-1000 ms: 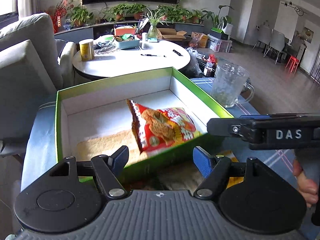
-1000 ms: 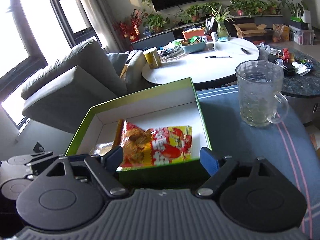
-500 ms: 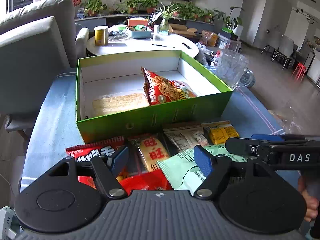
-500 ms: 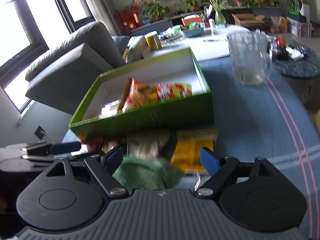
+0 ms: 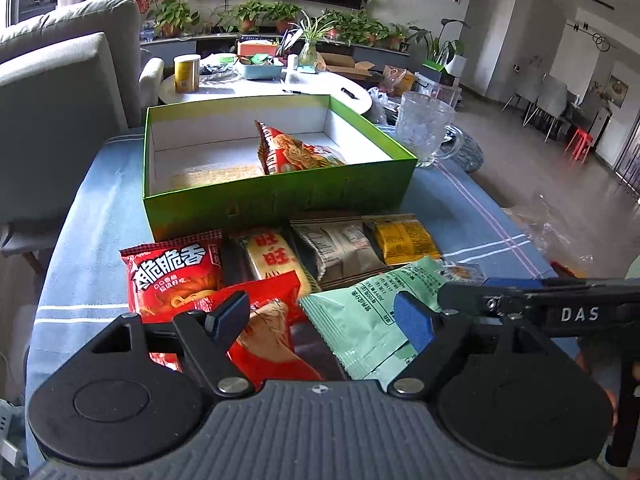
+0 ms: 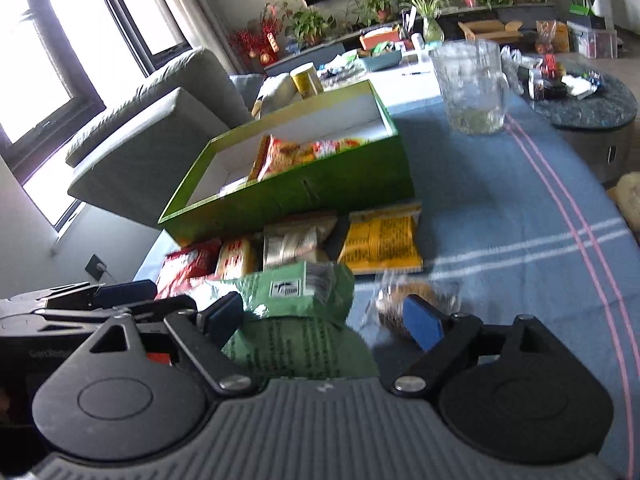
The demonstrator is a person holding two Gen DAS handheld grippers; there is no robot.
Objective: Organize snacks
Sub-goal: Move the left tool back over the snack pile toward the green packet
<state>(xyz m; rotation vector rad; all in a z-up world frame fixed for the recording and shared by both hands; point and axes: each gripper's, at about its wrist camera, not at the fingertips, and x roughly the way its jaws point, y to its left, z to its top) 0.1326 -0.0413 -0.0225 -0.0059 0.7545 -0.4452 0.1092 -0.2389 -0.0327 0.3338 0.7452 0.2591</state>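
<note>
Inside green box (image 5: 280,200): two snacks (image 5: 296,152).

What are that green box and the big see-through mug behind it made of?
The green box looks like cardboard: thin straight walls, a glossy green printed outside and a matte white inside. The mug seems to be textured clear glass, bumpy and glinting, though moulded clear plastic can't be ruled out.

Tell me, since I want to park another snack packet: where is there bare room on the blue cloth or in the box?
Free: the green box's left half, beside the red packet; the blue cloth right of the yellow packet, below the glass mug. Crowded: the strip in front of the box, packed with snacks.
</note>
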